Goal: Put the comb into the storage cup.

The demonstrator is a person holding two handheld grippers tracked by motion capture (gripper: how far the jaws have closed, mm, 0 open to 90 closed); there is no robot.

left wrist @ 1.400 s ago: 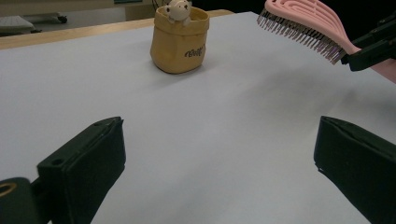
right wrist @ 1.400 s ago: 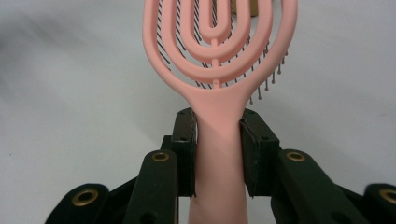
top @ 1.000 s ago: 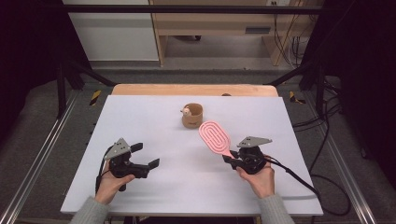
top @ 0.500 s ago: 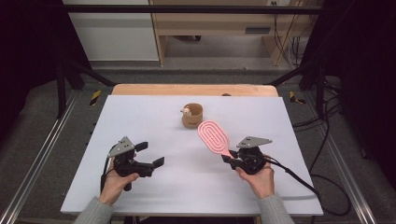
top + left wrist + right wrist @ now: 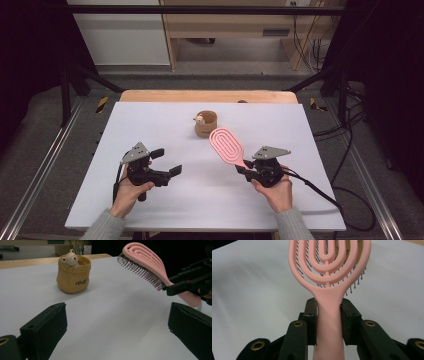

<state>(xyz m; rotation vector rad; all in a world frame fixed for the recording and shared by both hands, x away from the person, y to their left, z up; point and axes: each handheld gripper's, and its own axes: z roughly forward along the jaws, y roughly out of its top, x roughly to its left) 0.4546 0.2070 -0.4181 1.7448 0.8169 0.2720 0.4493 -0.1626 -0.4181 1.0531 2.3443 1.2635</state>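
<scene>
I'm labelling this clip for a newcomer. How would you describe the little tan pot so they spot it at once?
On the white table, look toward the far edge, near the middle. The tan pot stands there upright, just beyond the pink hairbrush held in the right gripper. It looks like a small sack, with a tiny bear peeking over its rim.

White tabletop (image 5: pixel 150 125) with a bare wooden strip (image 5: pixel 200 96) along its far edge. Grey floor (image 5: pixel 45 150) around it. Metal rails (image 5: pixel 35 175) flank both sides. Beyond: wooden furniture (image 5: pixel 225 25), white cabinet panel (image 5: pixel 120 35), black cables (image 5: pixel 350 165). Surroundings dark.
</scene>
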